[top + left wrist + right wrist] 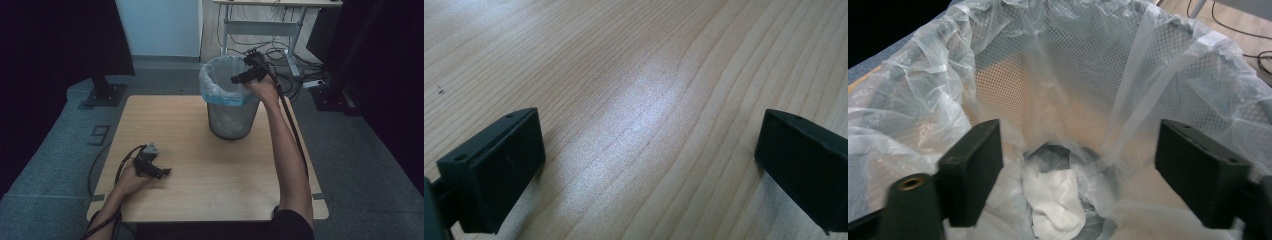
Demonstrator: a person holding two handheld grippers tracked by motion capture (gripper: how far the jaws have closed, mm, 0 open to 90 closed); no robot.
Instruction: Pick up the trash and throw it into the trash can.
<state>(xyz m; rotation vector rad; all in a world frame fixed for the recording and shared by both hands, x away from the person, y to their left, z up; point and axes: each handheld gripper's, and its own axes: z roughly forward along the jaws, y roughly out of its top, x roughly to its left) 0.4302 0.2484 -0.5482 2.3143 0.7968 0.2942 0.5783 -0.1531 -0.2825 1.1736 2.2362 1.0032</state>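
Holding my right gripper (239, 78) over the mouth of the mesh waste bin (233, 120), I find its jaws spread wide with nothing between them. That bin stands on the worktop (200, 190) near the far edge, somewhat toward the far right corner, and is lined with a clear plastic bag (215, 90) folded out over its rim. Seen from the right gripper view, the liner (1073, 65) is crumpled against the mesh wall, and a white crumpled item (1055, 200) lies at the bottom of the bin with something dark just behind it; what either is I cannot tell. My left gripper (164, 173) rests low on the worktop near the near left corner, well apart from the bin, my left hand (131, 179) wrapped around its body and its cable trailing off the near edge. Its jaws are likewise spread, with bare wood grain (649, 125) showing between them and nothing gripped. My right forearm (287, 150) runs along the worktop's right edge.
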